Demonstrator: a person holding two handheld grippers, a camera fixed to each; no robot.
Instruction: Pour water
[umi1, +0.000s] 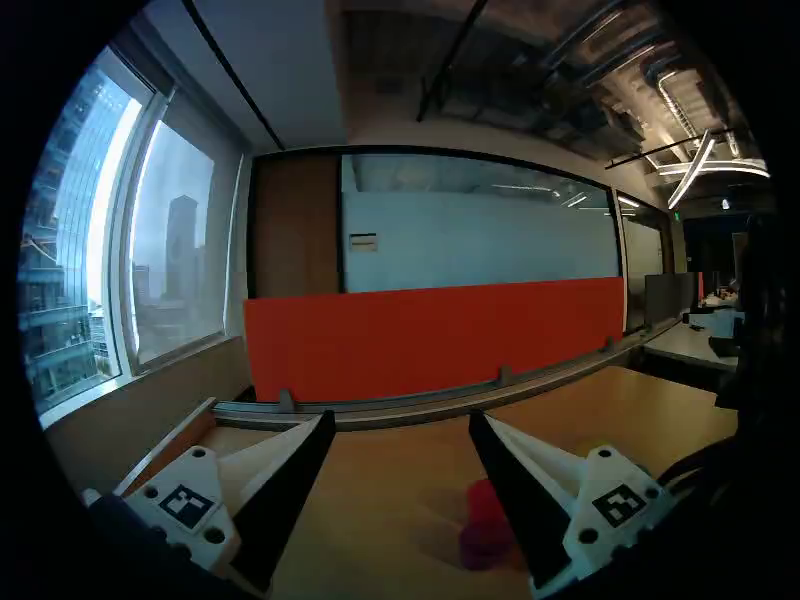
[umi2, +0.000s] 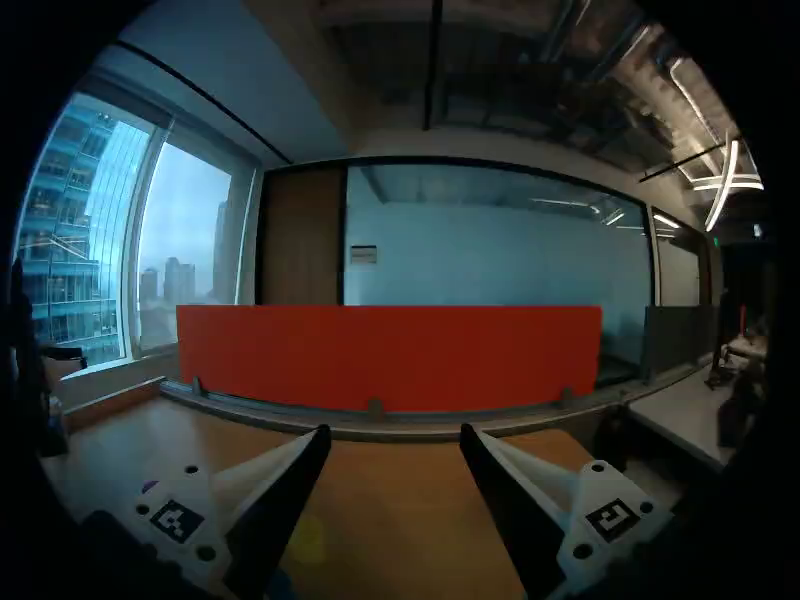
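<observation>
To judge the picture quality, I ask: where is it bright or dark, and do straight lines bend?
Left gripper view: bright window, dim desk, blurred magenta object, and the orange-red divider has a curved top edge. Right gripper view: the ceiling light strip glares, and the desk is dim too.

one magenta cup (umi1: 487, 527) (partly hidden), one orange divider (umi1: 430, 340), one wooden desk (umi1: 400, 510).

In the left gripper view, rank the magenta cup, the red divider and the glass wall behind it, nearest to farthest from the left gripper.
From the left gripper:
1. magenta cup: on the desk, close in at the view's lower right, partly hidden.
2. red divider: standing along the desk's far edge.
3. glass wall: behind the divider, farthest.
</observation>
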